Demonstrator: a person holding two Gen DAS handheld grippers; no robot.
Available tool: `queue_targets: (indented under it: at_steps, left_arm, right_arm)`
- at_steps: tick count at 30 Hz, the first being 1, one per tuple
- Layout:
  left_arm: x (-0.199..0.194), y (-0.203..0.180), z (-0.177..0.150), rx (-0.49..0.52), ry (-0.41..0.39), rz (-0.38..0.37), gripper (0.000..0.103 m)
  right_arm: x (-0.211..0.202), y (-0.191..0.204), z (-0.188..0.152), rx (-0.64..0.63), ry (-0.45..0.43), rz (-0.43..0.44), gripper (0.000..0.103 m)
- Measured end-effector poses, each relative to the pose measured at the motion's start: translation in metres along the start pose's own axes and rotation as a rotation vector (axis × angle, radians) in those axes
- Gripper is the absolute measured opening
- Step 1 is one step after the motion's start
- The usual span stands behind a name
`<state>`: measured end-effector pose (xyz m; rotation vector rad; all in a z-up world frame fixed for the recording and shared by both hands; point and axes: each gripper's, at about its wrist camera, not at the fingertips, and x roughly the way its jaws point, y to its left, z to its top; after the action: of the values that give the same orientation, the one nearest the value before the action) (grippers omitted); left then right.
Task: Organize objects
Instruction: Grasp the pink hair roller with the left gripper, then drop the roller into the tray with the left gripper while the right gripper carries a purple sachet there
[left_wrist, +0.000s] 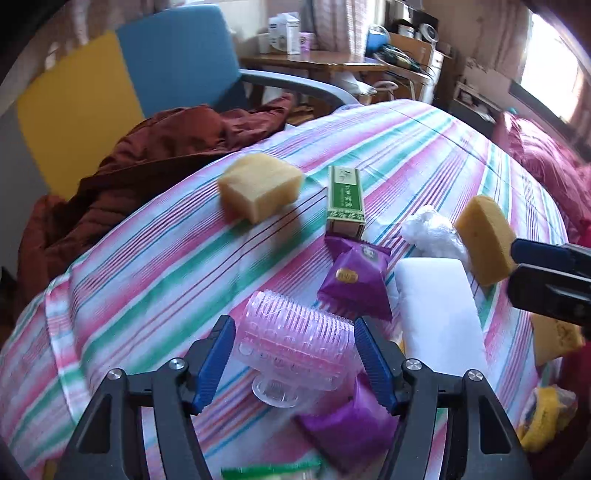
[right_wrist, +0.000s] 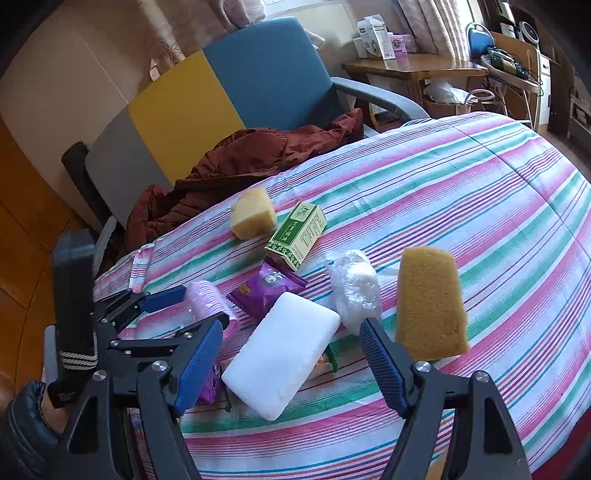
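Several small objects lie on a striped bedsheet (right_wrist: 461, 192). My left gripper (left_wrist: 295, 334) is open, its jaws on either side of a pink plastic brush (left_wrist: 291, 345); it also shows in the right wrist view (right_wrist: 205, 299). My right gripper (right_wrist: 291, 339) is open above a white block (right_wrist: 280, 354). A tall yellow sponge (right_wrist: 430, 302) stands just right of its right finger. A second yellow sponge (left_wrist: 260, 190), a green box (left_wrist: 345, 201), purple packets (left_wrist: 356, 278) and a crumpled clear bag (right_wrist: 354, 286) lie behind. The white block also shows in the left view (left_wrist: 439, 310).
A dark red jacket (right_wrist: 236, 166) lies heaped at the bed's left edge against a blue and yellow chair (right_wrist: 236, 85). A wooden table (right_wrist: 413, 68) with boxes stands behind. A red quilt (left_wrist: 546, 162) lies at the far right. A yellow packet (left_wrist: 546, 417) sits near the right edge.
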<state>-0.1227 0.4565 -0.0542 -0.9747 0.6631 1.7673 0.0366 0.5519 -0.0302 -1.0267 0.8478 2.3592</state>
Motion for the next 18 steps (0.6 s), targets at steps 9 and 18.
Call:
queue_targets:
  at_steps: [9, 18]
  left_arm:
    - [-0.101, 0.018, -0.036, -0.158, -0.139, 0.054, 0.067]
    - [-0.2, 0.035, -0.096, -0.302, -0.258, 0.091, 0.068]
  right_arm:
    - [0.013, 0.032, -0.011, -0.149, 0.062, 0.055, 0.072]
    - [0.031, 0.1, -0.037, -0.444, 0.119, 0.065, 0.062]
